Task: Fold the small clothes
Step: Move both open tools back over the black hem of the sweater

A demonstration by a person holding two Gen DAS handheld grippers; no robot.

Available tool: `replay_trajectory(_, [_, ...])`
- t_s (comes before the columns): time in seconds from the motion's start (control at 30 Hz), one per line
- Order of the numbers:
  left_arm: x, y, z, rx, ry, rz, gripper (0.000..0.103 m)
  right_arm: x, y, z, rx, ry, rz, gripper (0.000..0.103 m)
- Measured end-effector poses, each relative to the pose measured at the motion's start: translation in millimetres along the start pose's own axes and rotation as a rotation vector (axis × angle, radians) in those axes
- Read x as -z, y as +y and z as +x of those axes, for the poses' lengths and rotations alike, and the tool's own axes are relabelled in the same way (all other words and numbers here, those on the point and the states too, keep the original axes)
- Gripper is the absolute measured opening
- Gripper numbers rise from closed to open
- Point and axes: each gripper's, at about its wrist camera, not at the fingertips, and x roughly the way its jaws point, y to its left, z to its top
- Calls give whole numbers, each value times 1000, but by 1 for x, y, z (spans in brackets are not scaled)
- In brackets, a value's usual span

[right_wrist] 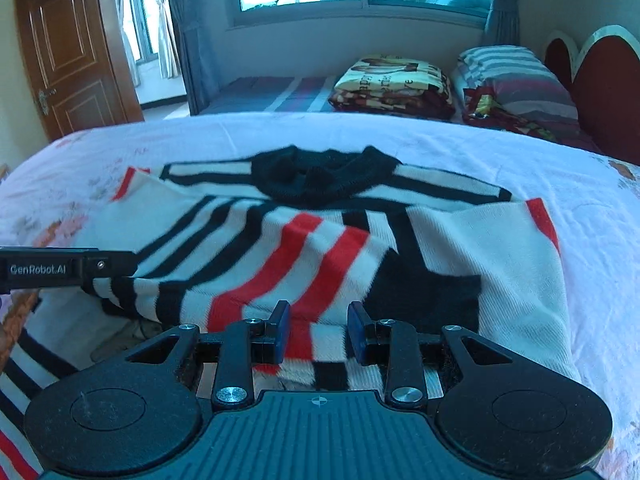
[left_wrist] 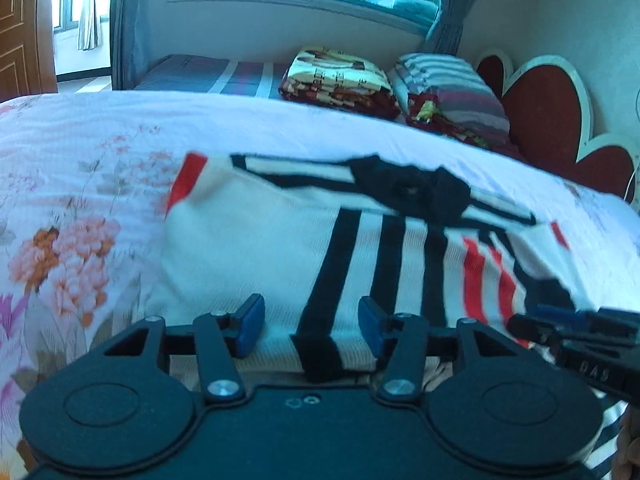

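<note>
Left tongs [right_wrist: 120,270] marked "GenRobot.AI" and right tongs [right_wrist: 318,330] both stand parted over striped sweater [right_wrist: 256,240], gripping nothing.

sweater [left_wrist: 280,240] hem: hidden under left claw [left_wrist: 311,326] | right sleeve: motion-blurred

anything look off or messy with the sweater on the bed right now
Nothing damaged or spilled. The striped sweater lies mid-fold on the floral bedspread, its black collar bunched and its near hem rumpled and lifted at the left tool and right tool. Both views are a bit blurred.
</note>
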Motion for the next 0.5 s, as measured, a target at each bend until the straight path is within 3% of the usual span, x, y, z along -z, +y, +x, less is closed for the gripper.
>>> replay_trajectory(0.1, [14,9,2,3,-14,-1,53,10,-15,-1,8,-2,12,31])
replay_trajectory(0.3, [11,5,-10,-40,-11,-18,50,16,-36,-20,44,16,66,31])
replay_trajectory(0.5, [22,-13,-44,-19,-30,-22,52,24,-26,-57,-26,-15,63,31])
